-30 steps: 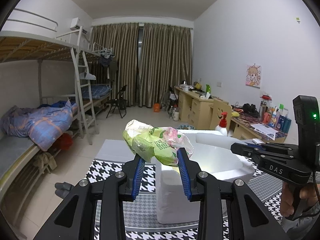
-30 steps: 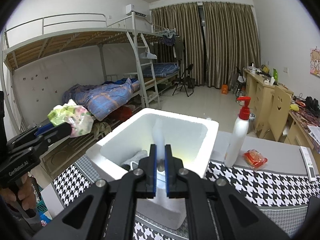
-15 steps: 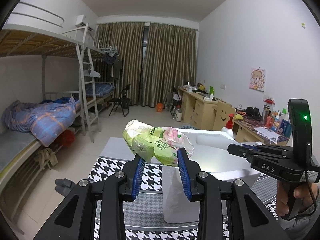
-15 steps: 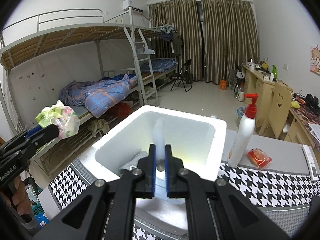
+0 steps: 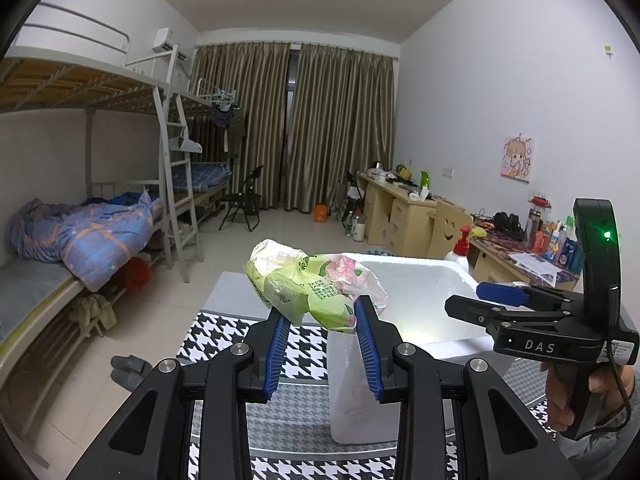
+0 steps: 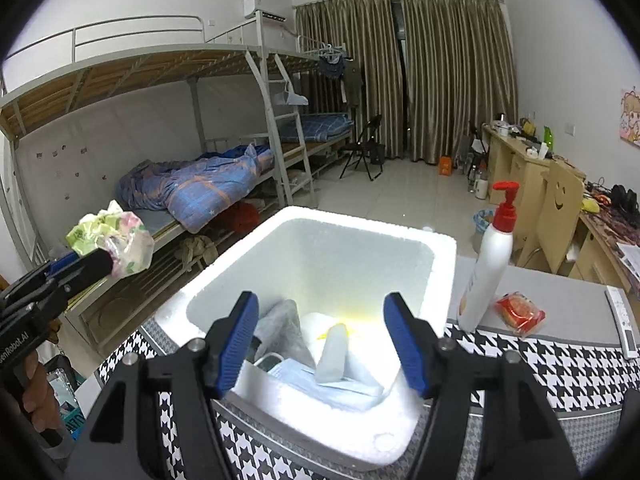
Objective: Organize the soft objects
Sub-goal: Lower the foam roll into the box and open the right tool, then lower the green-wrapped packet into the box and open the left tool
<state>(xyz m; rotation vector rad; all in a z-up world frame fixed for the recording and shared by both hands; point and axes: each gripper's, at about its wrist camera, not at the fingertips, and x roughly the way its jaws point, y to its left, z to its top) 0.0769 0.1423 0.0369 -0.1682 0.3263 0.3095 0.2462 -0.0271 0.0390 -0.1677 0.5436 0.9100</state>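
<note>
The right hand-held gripper (image 6: 324,342) is hovering over the white foam box (image 6: 442,264), its jaws opening with nothing pressed between the pads; a pale soft item (image 6: 334,354) is lying in the box just below them, among other soft things. The left hand-held gripper (image 5: 320,332) is clamping the crumpled green and pink plastic packet (image 5: 316,286), held up in the air beside the box, not yet over it. To do this step well, the right one should be clearing out of the opening first, then the left bringing the packet squarely over the middle and low before letting go, so it is not catching the rim.
</note>
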